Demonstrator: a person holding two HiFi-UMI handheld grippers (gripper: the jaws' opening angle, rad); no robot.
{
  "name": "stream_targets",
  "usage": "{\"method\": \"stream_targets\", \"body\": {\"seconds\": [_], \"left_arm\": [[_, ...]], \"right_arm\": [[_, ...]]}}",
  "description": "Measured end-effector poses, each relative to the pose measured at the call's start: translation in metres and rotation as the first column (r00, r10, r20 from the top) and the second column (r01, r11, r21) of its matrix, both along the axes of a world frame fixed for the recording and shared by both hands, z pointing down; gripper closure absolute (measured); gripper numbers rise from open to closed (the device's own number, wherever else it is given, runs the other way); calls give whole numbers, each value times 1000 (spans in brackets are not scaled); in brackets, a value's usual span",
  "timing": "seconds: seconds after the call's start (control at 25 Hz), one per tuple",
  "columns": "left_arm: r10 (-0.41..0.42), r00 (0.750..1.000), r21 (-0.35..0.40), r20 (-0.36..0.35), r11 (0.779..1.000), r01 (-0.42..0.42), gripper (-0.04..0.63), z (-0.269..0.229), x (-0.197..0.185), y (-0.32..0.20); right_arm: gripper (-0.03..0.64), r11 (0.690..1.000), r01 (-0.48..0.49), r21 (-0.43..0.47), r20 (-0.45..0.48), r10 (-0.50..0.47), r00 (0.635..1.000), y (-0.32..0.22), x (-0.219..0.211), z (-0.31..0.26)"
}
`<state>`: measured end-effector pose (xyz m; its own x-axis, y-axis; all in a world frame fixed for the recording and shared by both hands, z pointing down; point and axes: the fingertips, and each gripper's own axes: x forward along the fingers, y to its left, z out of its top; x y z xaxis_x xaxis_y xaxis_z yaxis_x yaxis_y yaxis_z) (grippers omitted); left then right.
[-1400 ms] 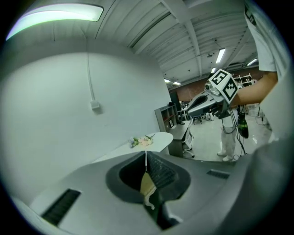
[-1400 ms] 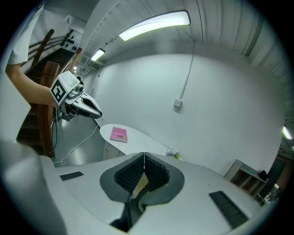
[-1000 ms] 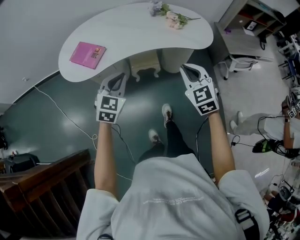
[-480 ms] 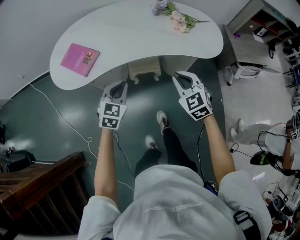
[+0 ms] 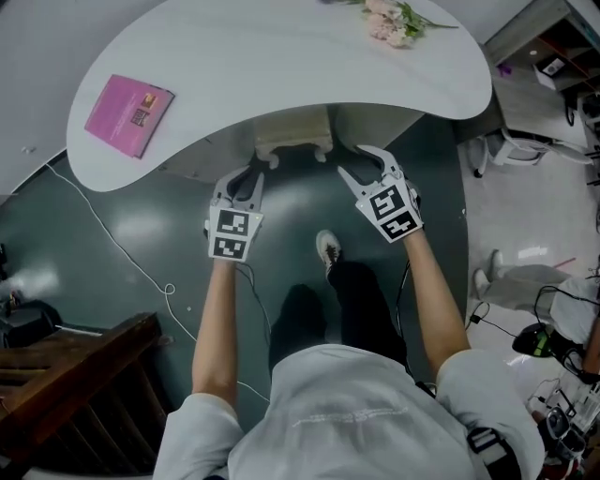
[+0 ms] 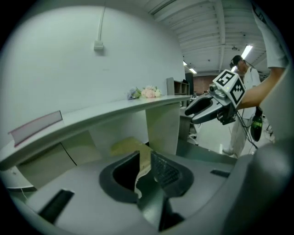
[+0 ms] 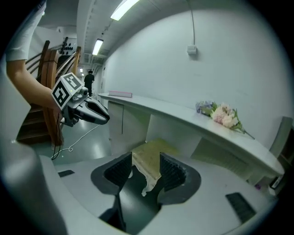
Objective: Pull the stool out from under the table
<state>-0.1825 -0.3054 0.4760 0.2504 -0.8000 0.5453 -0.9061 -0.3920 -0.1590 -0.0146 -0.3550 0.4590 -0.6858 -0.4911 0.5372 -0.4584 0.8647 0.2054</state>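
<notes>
since both dropped toward stool (image 5: 292,142), right gripper (image 5: 355,161) jaws just opened wide, left gripper (image 5: 247,175) barely, both empty.

The stool (image 5: 292,141) is tucked under the near edge of the table (image 5: 281,56), at twelve o'clock. On the table, a book (image 5: 128,114) is laid toward ten o'clock and flowers (image 5: 398,19) toward one o'clock, well apart. A cable (image 5: 169,289) is trailed across the floor at nine o'clock, and a wooden stair (image 5: 75,394) is set at eight o'clock.
</notes>
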Motion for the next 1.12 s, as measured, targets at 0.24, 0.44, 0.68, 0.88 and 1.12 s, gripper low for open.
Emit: {"method": "stream_targets", "body": {"seconds": [0.24, 0.44, 0.68, 0.88, 1.12], "left_arm": [[-10, 1000, -15, 3, 1000, 10, 459, 92, -24, -31], [-31, 999, -31, -20, 999, 31, 435, 167, -43, -55], [-57, 995, -60, -78, 997, 52, 344, 242, -68, -92], [-52, 996, -48, -77, 998, 49, 316, 288, -79, -117], [-43, 998, -43, -46, 998, 41, 310, 327, -85, -132]], "right_arm": [[403, 999, -27, -29, 10, 28, 1000, -39, -6, 95], [377, 998, -45, -39, 22, 46, 999, -71, -14, 174], [333, 996, -54, -65, -5, 54, 999, -107, -28, 256], [327, 996, -56, -70, -6, 56, 998, -132, -33, 306], [324, 997, -44, -64, -41, 41, 998, -142, -48, 351]]}}
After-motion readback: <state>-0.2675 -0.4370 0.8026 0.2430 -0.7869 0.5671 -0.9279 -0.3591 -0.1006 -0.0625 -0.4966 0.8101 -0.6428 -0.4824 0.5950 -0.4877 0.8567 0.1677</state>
